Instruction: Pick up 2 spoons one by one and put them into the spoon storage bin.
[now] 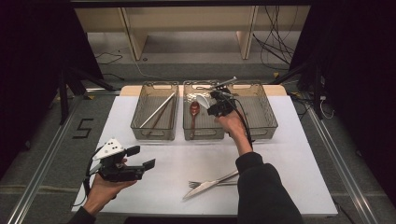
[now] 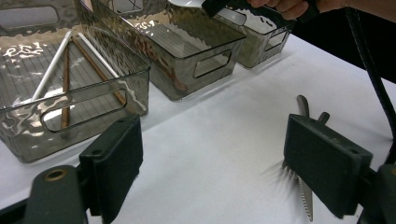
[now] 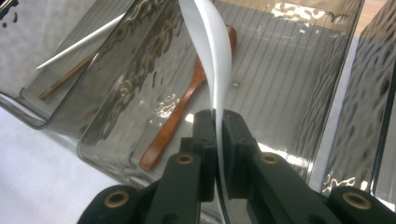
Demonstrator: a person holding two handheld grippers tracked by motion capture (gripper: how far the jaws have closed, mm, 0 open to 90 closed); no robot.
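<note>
right claw [image 3: 215, 140], white spoon [image 3: 210, 51] edge-on, bowl away

The high view looks forward and down from above the near edge of the surface [image 1: 289, 158], taking in all of it. The left gripper view sits low at the near left, facing far and right across the three bins. The right gripper view hangs close over the middle bin [image 3: 289, 60], which all three views share [image 1: 203, 133] [image 2: 187, 51].

Three bins [image 1: 154, 135] side by side behind the knife [image 1: 210, 183] and fork [image 1: 198, 184].
</note>
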